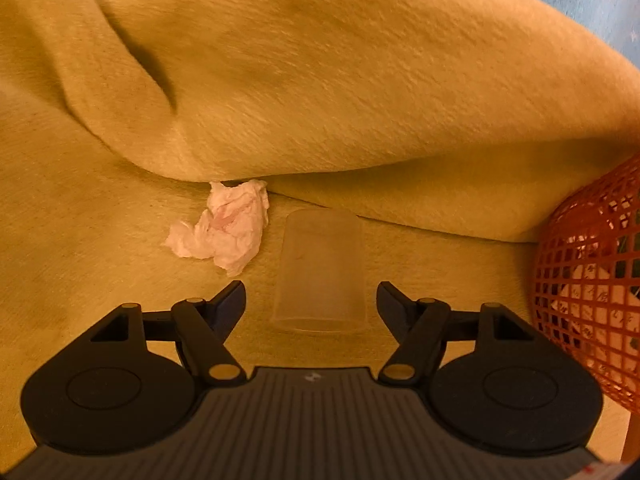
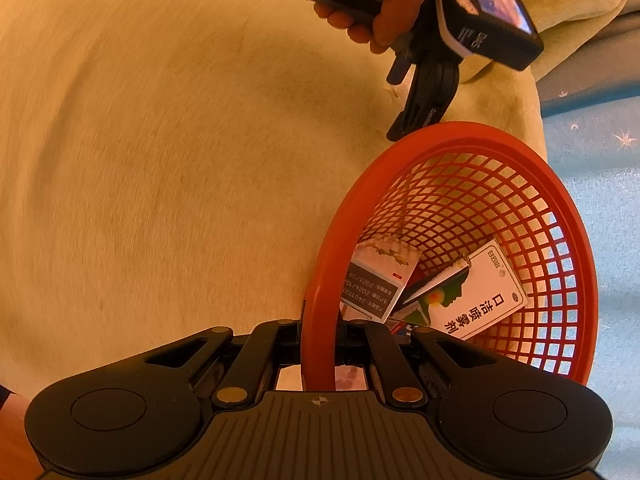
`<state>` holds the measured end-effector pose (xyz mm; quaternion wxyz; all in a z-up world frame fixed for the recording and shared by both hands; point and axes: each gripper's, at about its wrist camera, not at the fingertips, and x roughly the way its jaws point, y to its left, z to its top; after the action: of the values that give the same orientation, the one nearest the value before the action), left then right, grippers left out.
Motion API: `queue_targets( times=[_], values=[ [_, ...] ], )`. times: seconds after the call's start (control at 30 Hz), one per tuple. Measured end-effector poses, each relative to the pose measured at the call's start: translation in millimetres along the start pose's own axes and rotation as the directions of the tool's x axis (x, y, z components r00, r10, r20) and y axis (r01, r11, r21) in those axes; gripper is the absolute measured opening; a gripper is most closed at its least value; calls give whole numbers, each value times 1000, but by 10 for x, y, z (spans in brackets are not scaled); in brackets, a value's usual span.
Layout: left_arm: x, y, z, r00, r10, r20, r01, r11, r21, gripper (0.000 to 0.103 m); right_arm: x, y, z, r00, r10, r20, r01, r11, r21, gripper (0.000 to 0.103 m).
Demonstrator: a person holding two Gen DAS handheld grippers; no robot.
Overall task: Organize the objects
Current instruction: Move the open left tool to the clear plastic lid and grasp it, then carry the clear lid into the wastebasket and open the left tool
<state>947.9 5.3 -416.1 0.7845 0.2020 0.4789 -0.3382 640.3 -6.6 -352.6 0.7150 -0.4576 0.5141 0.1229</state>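
Both grippers work over a yellow fleece blanket [image 1: 320, 80] that covers the bed. On the right, the right gripper [image 2: 320, 354] has its jaws pressed together on the near rim of a red mesh basket [image 2: 560, 264], the rim running straight between the two fingers and pinched there. Ahead of that gripper and to its right, the basket opens out as a round bowl of lattice walls, and its contents lie low against the near side: a white medicine box [image 2: 478, 298] with green graphics and black Chinese lettering leans against the right-hand wall, a second white and grey box [image 2: 374, 280] with printed date numbers sits to its left, just ahead of the fingers, and a thin dark-edged item is wedged between the two, too hidden to name. Further ahead, beyond the far rim, a hand [image 2: 384, 4] holds the other tool by its handle. From the left wrist view, the left gripper [image 1: 311, 300] is spread wide with nothing between its fingers. A clear plastic cup [image 1: 320, 272] lies on its side on the blanket directly ahead, its open mouth toward the gripper and partly between the fingertips, touching neither. A crumpled pinkish tissue [image 1: 226, 232] rests ahead and to the left, just beside the cup, against a raised fold of blanket. The basket's mesh wall appears at the far right of this gripper.
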Motion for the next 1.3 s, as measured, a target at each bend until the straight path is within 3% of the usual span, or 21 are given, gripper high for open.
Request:
queue_targets(
  times=[0.13,0.2,0.43,1.3],
  values=[
    [82,-10,7,1000,10,-24,-9,1000,20,61,-3,-1,-1,1000,2,3,-2,1000,2,1],
    [102,2,3,999,7,-31,-7,1000,17,51,3,-2,-6,1000,2,4,-2,1000,1,1],
    [-7,-17,-59,999,4,-42,-4,1000,19,50,20,-3,8,1000,5,3,-5,1000,-5,1],
    [-1601,-61,-431,1000,4,25,-2,994,-113,47,54,31,84,1000,-13,-26,12,999,-48,1]
  ],
)
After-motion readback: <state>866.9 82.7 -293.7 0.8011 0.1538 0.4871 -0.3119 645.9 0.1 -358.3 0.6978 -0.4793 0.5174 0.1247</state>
